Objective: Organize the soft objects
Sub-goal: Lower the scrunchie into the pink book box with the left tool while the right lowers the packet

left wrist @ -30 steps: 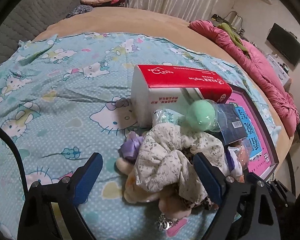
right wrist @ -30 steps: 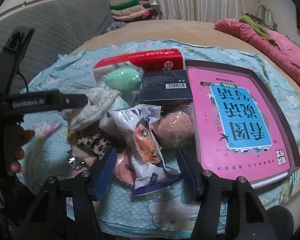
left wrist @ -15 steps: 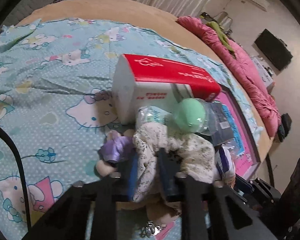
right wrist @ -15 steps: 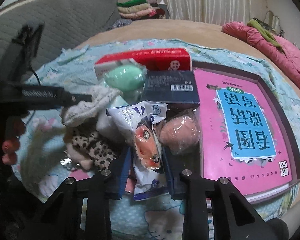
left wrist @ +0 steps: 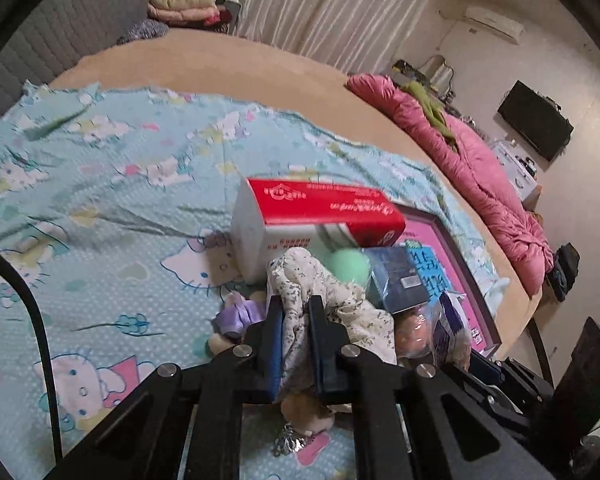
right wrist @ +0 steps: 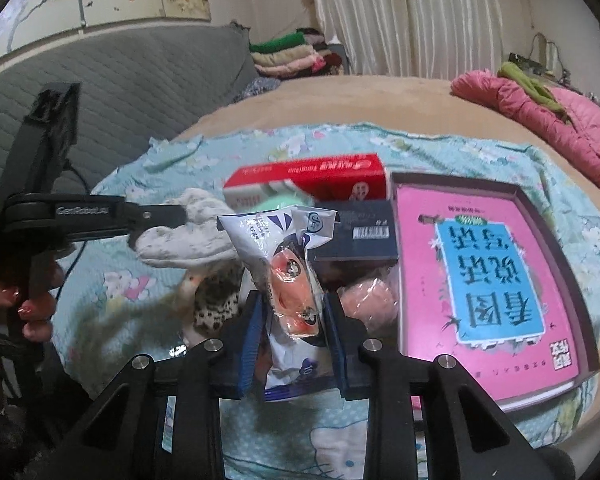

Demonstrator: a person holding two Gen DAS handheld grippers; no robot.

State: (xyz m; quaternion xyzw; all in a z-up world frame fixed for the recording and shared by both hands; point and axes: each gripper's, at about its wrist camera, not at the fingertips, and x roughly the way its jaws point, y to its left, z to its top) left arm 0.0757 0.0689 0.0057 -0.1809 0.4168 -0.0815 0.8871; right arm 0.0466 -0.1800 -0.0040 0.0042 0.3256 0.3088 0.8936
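Observation:
My left gripper point(left wrist: 296, 320) is shut on a white floral cloth scrunchie point(left wrist: 324, 292) and holds it raised above the pile; it also shows in the right wrist view point(right wrist: 188, 236). My right gripper point(right wrist: 292, 312) is shut on a white and blue plastic packet with an orange toy inside point(right wrist: 288, 264), lifted off the bed. Below lie a leopard-print soft toy point(right wrist: 216, 304), a purple piece point(left wrist: 236, 316), a green ball point(left wrist: 348, 268) and a pink wrapped ball point(right wrist: 368, 296).
A red and white tissue box point(left wrist: 300, 220), a dark blue box point(right wrist: 356, 236) and a pink book in a tray point(right wrist: 488, 272) lie on the Hello Kitty sheet point(left wrist: 100, 200). A pink quilt point(left wrist: 480, 184) lies at the bed's far right. Folded clothes point(left wrist: 184, 0) are stacked behind.
Both grippers closed from open. The left one took hold of the scrunchie and lifted it; the right one took hold of the packet and lifted it.

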